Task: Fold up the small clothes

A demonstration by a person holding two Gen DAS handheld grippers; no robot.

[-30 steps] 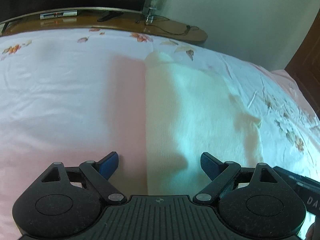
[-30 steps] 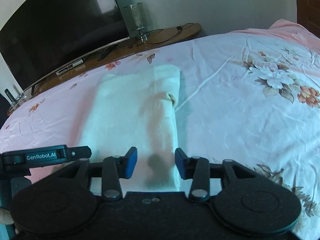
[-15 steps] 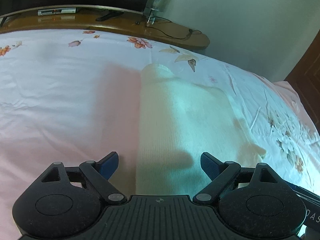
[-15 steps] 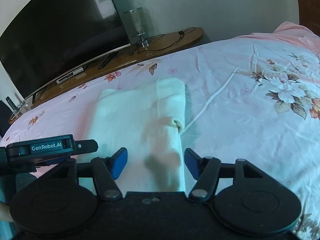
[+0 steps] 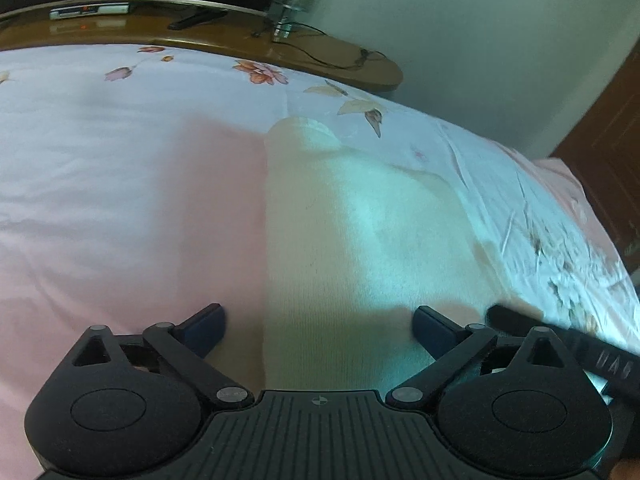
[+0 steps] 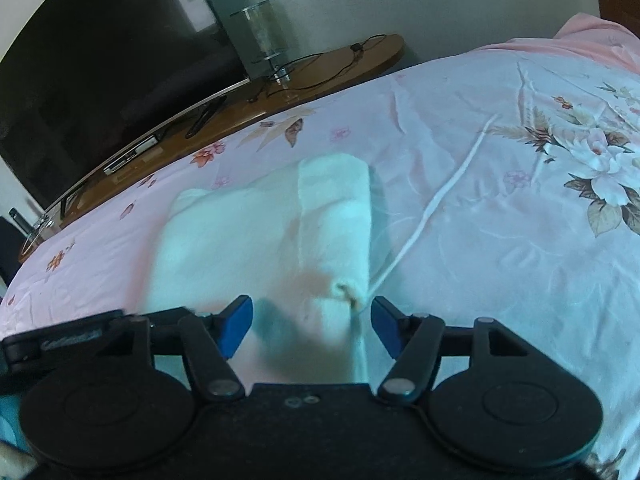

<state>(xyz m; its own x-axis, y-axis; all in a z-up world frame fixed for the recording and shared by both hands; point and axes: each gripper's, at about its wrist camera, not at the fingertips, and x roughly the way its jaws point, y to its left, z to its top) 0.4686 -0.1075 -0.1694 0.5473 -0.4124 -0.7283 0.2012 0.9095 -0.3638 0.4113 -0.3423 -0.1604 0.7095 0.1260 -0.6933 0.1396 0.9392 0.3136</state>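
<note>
One cream knitted garment (image 5: 360,240) lies flat on the pink floral bedsheet (image 5: 100,180), already folded into a long narrow shape. Its long axis runs away from both cameras toward the wooden TV bench (image 5: 340,60) beyond the bed's far edge, and its far end stops just short of that edge. In the right wrist view the garment (image 6: 260,232) has one folded layer lying along its right side, ending in a small rolled opening near the right gripper. A thin raised crease in the sheet (image 6: 440,196) runs diagonally away from that corner.

The left gripper (image 5: 318,330) hovers over the garment's near end with its jaws spread wide, having just been opening; the cloth's left edge lies between the fingers, and neither pad presses on it. The right gripper (image 6: 312,326) likewise has its jaws apart, having just been opening, with the garment's near right edge between the blue pads, not pinched.

On the bench stand one dark television (image 6: 100,60), one clear glass cylinder lamp (image 6: 264,36), and one remote (image 6: 204,116). No container is in view.
</note>
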